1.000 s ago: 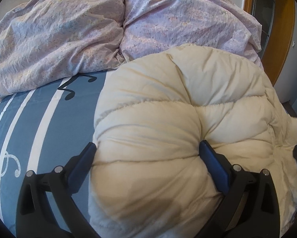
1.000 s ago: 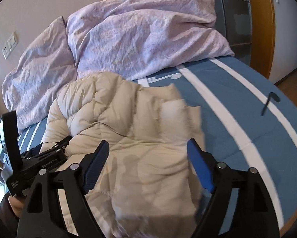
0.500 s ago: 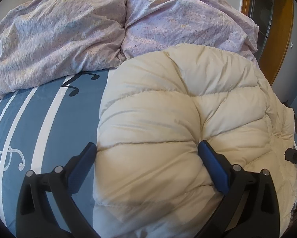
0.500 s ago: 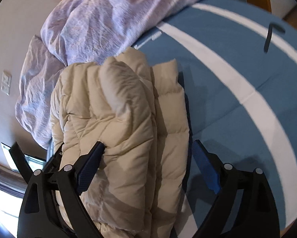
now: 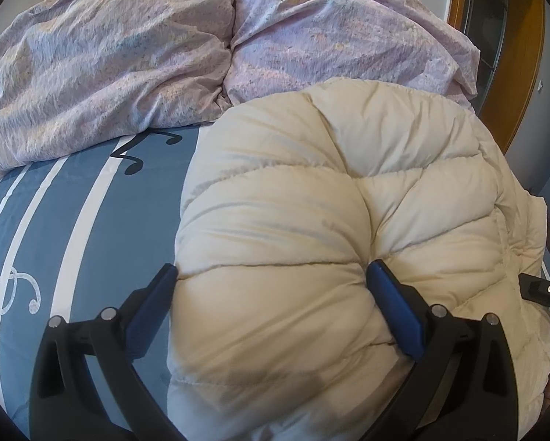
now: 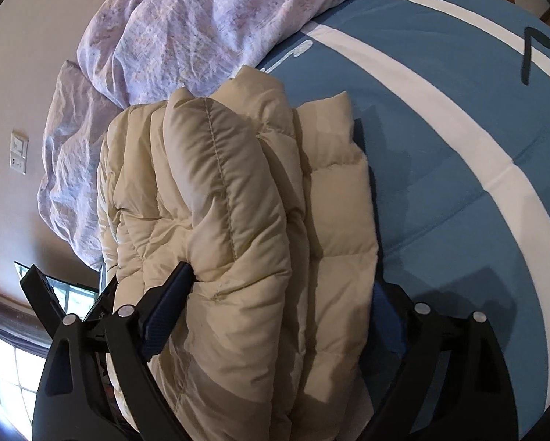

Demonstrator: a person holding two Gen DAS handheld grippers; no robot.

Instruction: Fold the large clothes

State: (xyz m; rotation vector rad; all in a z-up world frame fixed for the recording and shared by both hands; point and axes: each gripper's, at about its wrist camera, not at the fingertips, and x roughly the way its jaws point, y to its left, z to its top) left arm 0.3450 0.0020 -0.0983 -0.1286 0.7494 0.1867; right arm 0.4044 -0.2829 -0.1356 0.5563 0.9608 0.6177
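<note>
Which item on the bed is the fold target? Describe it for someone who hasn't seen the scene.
Start from the blue bedspread with white stripes. Below the crumpled lilac duvet at its head lies a cream puffer jacket, bundled into layers. It is the only quilted, puffy item there, stitched into padded channels.

Your left black two-finger gripper with blue pads points downward, jaws spread wide; both blue pads press into the puffy cream quilted jacket bulging between them. Your right black two-finger gripper with blue pads is rolled, jaws wide and just closing slightly; its left pad digs into the jacket's fold, the right pad is mostly hidden behind the fabric.
</note>
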